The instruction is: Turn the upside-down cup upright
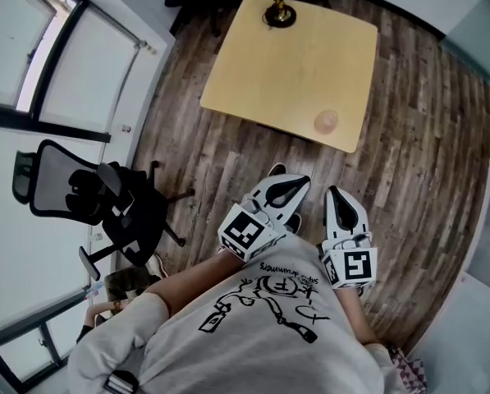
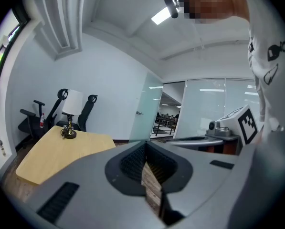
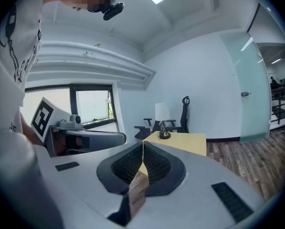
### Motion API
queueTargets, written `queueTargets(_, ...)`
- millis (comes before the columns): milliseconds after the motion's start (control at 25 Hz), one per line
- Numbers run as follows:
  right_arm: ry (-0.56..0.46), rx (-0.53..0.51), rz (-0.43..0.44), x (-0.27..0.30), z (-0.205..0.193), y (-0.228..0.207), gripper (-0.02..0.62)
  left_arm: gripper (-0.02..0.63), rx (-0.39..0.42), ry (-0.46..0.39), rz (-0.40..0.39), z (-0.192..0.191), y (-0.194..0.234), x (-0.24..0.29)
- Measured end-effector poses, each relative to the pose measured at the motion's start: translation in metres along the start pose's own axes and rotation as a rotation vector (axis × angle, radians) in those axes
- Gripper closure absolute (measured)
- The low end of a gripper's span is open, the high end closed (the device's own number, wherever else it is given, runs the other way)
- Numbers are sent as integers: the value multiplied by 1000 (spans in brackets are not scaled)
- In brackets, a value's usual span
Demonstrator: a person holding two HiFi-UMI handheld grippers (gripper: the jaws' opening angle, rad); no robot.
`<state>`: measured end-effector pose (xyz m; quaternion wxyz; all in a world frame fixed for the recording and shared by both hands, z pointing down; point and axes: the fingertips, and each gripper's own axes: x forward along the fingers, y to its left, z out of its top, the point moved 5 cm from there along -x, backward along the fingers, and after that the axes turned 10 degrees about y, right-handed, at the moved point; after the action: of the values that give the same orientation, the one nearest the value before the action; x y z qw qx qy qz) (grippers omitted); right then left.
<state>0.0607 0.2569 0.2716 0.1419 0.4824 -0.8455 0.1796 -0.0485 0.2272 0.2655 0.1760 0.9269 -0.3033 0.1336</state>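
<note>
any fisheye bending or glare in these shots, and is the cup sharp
Head view: strong fisheye, floorboards curve round the table; the cup is small and soft. Left gripper view: dark rounded corners, ceiling light blown out. Right gripper view: same vignette, bright window.

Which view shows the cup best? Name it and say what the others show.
The head view: the cup stands in plain sight by the table's nearest corner, seen from above. The left gripper view and the right gripper view show the table and its lamp, but no cup can be made out in either.
</note>
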Motion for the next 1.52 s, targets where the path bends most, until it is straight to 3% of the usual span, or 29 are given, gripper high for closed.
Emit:
queueTargets(320,-11,-1,-42,59,40,-30,571,597,24,0,-60,38,62,33)
queueTargets(840,0,23,-126,130,76,-51,571,597,21,43,-160,62,137,67)
queueTargets(1280,10,50,-157,142,73,-64,571,597,13,87,-186,54,149,83)
queueTargets(1520,7,8,-149,138,75,-83,571,597,19,74,-172,61,144,95)
